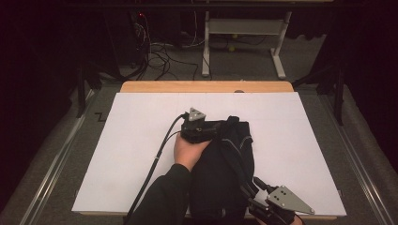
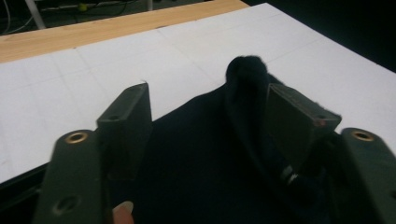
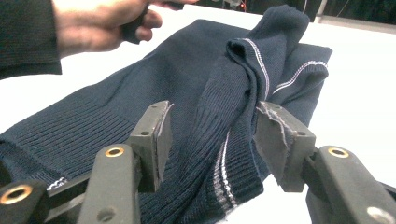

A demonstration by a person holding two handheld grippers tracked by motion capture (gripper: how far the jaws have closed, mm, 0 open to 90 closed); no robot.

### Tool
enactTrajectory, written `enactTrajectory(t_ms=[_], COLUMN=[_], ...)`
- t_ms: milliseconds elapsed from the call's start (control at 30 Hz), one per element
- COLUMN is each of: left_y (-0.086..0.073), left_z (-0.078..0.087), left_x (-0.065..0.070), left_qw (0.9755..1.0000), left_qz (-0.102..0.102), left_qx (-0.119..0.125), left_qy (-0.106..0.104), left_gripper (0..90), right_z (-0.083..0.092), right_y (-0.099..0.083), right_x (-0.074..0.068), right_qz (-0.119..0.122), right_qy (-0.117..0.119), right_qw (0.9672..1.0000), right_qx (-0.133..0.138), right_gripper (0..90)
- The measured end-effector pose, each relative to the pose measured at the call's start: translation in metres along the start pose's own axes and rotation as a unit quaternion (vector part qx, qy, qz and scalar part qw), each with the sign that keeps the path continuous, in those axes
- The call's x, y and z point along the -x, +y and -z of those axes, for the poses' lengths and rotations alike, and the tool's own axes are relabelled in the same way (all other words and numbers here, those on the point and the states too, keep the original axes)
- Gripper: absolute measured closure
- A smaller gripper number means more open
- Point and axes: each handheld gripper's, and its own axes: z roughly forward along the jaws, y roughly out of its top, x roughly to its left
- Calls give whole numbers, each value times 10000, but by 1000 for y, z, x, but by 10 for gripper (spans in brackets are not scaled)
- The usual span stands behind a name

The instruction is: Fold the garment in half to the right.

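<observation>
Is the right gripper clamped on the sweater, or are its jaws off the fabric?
Apart. In the right gripper view, the right gripper straddles a ribbed fold of the navy sweater, with a visible gap between each pad and the knit.

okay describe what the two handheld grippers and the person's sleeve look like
Both grippers are dark grey, nearly black. The left gripper carries a grey three-cornered plate and trails a black cable. The right gripper bears a like plate dotted with small holes. Their fingers are flat rectangular blocks on arms with brass-ringed holes. The sleeve is black.
</observation>
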Motion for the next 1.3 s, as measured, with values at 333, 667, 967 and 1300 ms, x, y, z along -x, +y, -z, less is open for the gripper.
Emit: enactTrajectory(t_ms=[333, 667, 967, 1300], left_y=[-27, -61, -89, -108], left_z=[37, 74, 111, 135], left_x=[-21, -45, -62, -77], left_qw=[9998, 9997, 9996, 9988], left_qz=[-57, 42, -19, 221], left_qx=[170, 243, 269, 375], left_qy=[38, -40, 7, 202], left_gripper=[241, 103, 44, 0], right_z=[-4, -12, -27, -61], right_y=[7, 22, 44, 65], right_x=[-1, 1, -1, -5], right_qz=[-55, 50, 207, 397], right_qy=[15, 59, 154, 121], right_qw=[10000, 9999, 9997, 9989], right_qx=[49, 65, 48, -213], right_gripper=[467, 486, 533, 586])
